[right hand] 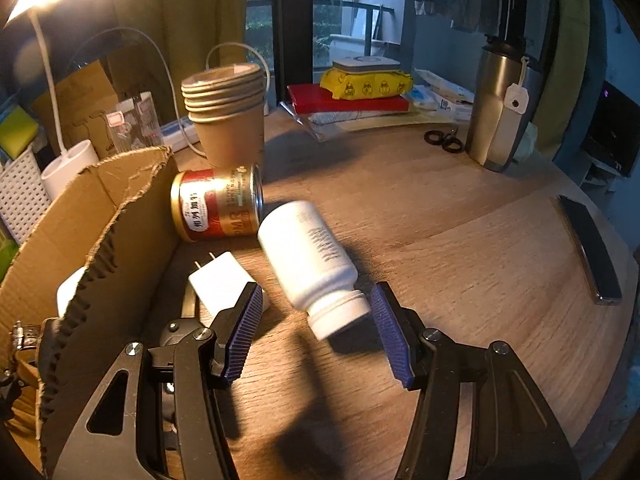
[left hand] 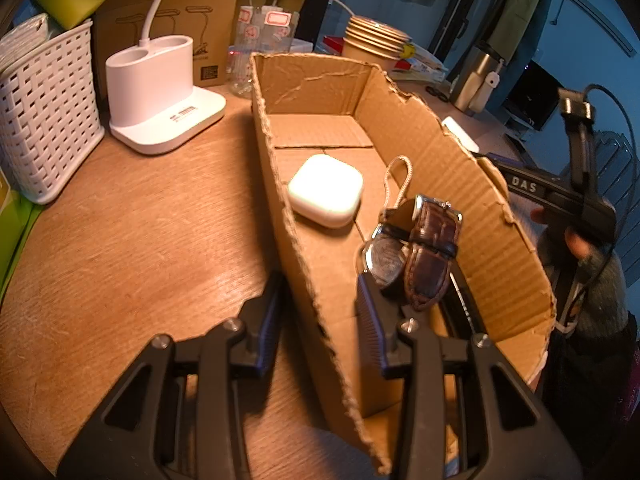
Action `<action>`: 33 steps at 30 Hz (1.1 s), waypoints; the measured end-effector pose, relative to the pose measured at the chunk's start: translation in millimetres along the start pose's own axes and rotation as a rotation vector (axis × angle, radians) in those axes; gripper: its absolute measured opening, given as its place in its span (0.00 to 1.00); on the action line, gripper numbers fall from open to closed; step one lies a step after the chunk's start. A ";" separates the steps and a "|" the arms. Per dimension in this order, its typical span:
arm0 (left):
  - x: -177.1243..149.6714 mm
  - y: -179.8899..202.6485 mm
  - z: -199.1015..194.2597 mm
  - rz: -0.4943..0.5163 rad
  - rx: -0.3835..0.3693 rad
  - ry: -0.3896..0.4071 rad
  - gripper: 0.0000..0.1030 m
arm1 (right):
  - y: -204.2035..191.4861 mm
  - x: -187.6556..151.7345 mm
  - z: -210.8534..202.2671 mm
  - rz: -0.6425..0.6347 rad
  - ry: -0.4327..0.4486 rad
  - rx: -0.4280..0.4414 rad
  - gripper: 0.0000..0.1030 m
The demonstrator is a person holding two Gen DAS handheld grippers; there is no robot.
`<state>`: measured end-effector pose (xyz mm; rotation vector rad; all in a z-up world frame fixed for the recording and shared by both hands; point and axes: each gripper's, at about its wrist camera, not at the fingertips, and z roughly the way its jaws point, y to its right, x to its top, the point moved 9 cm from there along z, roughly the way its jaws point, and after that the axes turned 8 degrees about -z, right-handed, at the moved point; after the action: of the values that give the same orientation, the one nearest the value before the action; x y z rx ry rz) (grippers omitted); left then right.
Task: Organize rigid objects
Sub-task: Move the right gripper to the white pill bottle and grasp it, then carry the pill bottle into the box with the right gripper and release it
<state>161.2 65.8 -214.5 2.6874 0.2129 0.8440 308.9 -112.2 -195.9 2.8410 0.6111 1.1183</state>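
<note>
The left gripper (left hand: 320, 304) clamps the torn brown cardboard box (left hand: 480, 200) wall. The unclenched right gripper (right hand: 312, 320) should straddle the toppled white plastic bottle (right hand: 312, 264) squarely.

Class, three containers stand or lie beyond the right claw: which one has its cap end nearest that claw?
The white bottle, lying tilted with its cap between the claw's pads; the red can and paper cups sit farther back.
</note>
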 end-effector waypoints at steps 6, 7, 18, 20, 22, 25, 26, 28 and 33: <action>0.1 0.0 0.0 0.000 0.000 0.000 0.38 | 3.7 0.5 15.9 -0.019 -0.040 -0.001 0.58; 0.0 0.0 0.0 0.000 0.000 0.000 0.38 | 3.0 -0.4 17.7 -0.017 -0.045 0.015 0.58; 0.0 0.0 0.0 0.000 0.000 0.000 0.38 | -5.2 -0.1 11.3 -0.046 -0.021 0.028 0.36; -0.1 -0.1 0.1 0.000 0.000 0.000 0.38 | -3.6 -0.2 8.0 -0.039 -0.013 0.026 0.36; -0.2 -0.1 0.1 0.000 0.000 0.000 0.38 | -2.2 0.0 3.8 -0.032 -0.004 0.029 0.36; -0.2 -0.1 0.1 0.000 0.000 0.000 0.38 | -2.9 3.0 -6.0 -0.029 0.018 0.033 0.36; -0.1 -0.1 0.1 0.000 0.000 0.000 0.38 | -3.7 4.1 -9.5 -0.030 0.025 0.034 0.36; -0.2 -0.2 0.1 0.000 0.000 0.000 0.38 | -6.3 7.0 -18.2 -0.034 0.043 0.036 0.36; -0.2 -0.2 0.1 0.000 0.000 0.000 0.38 | -15.3 14.7 -41.7 -0.054 0.089 0.046 0.36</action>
<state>161.1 65.9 -214.8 2.6872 0.2130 0.8444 285.8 -97.5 -157.9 2.8066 0.7228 1.2439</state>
